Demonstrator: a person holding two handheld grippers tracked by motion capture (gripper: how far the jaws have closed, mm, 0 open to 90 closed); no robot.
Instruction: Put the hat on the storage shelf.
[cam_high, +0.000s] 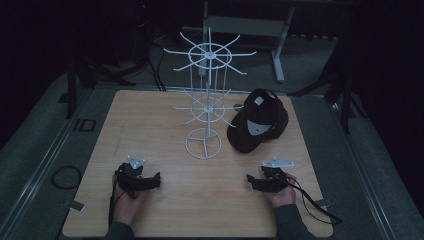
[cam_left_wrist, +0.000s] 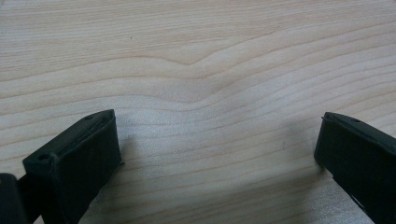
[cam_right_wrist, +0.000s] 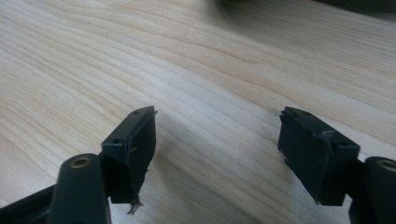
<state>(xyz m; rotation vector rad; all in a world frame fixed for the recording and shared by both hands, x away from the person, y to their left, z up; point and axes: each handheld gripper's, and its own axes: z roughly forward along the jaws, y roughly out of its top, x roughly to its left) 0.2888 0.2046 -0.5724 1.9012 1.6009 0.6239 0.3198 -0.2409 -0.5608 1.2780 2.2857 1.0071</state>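
A white wire display rack (cam_high: 207, 95) with two tiers of radiating hooks stands on a ring base at the table's middle back. A black cap (cam_high: 260, 122) with a grey patch lies just right of it. My left gripper (cam_high: 156, 181) rests low on the wood at the front left, pointing right. Its jaws stand wide apart in the left gripper view (cam_left_wrist: 217, 140), with bare wood between them. My right gripper (cam_high: 250, 181) rests at the front right, pointing left. It is open too (cam_right_wrist: 217, 135), holding nothing.
The light wooden table (cam_high: 200, 200) sits among dark surroundings, with grey floor and metal rails at its sides. Black stands and cables lie behind it. A cable (cam_high: 315, 205) trails from the right gripper over the front right corner.
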